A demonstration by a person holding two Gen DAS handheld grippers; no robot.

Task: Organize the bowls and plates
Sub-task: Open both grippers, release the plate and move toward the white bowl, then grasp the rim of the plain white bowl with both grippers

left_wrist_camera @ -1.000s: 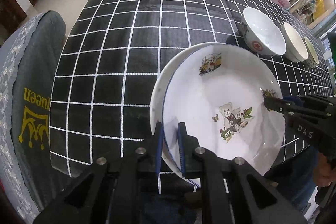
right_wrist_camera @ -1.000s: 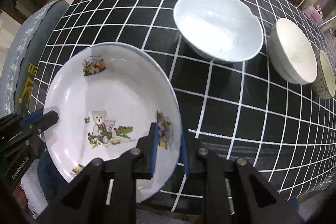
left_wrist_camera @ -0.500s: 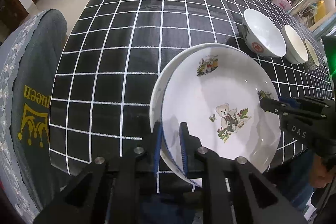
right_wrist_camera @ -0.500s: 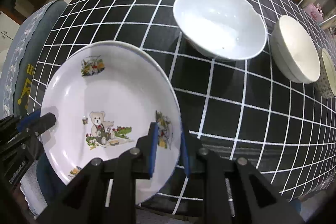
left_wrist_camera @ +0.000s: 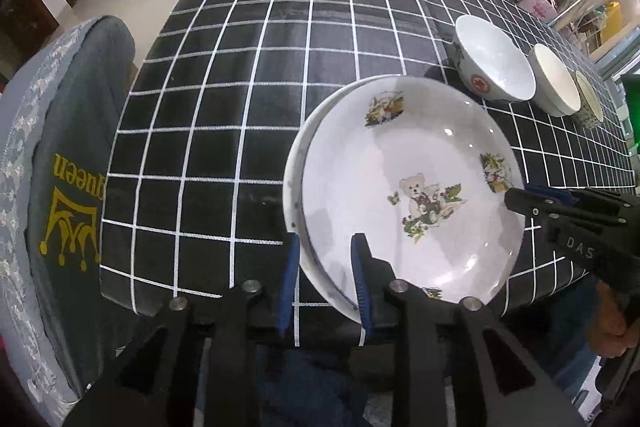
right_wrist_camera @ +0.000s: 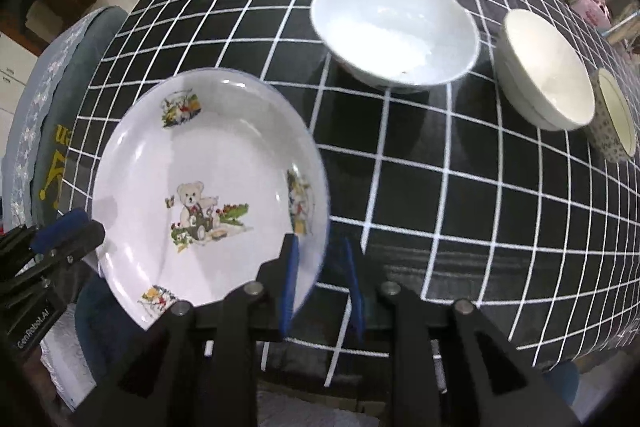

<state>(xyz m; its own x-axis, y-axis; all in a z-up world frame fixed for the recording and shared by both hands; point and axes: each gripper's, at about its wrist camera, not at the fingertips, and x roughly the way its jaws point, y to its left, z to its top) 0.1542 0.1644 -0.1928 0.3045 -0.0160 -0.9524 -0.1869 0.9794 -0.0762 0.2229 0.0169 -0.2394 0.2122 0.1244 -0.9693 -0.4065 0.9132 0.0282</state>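
Leftmost, a chair (left_wrist_camera: 76, 187) draped in a grey cover printed with a gold crown stands against the edge of the table (left_wrist_camera: 256, 75), which wears a black cloth with a white grid

Next comes the left hand-held gripper (left_wrist_camera: 325, 267), pointing steeply down at the near-left rim of two stacked plates. Its jaws have just been opening; the blue pads (left_wrist_camera: 291, 269) now stand on either side of the rims with a visible gap on the outer side, so they do not seem to press on the plates. The lower plate (left_wrist_camera: 294, 163) shows only as a plain white crescent on the left, under the upper one

The bear plate (left_wrist_camera: 404, 195), white with a teddy bear in the middle and small pictures around the rim, sits nested on that lower plate near the table's front edge, part of it overhanging toward the person

Further right, the right hand-held gripper (right_wrist_camera: 322, 273) straddles the bear plate's right rim. In the right wrist view the rim lies against the left pad, while the right pad stands clear of it, so the jaws are slightly apart rather than clamped

Beyond, toward the right, stand three bowls in a row: a large white bowl (right_wrist_camera: 394, 27), a cream bowl (right_wrist_camera: 548, 67) just beside it, and a patterned cup (right_wrist_camera: 616, 115) touching or nearly touching that one
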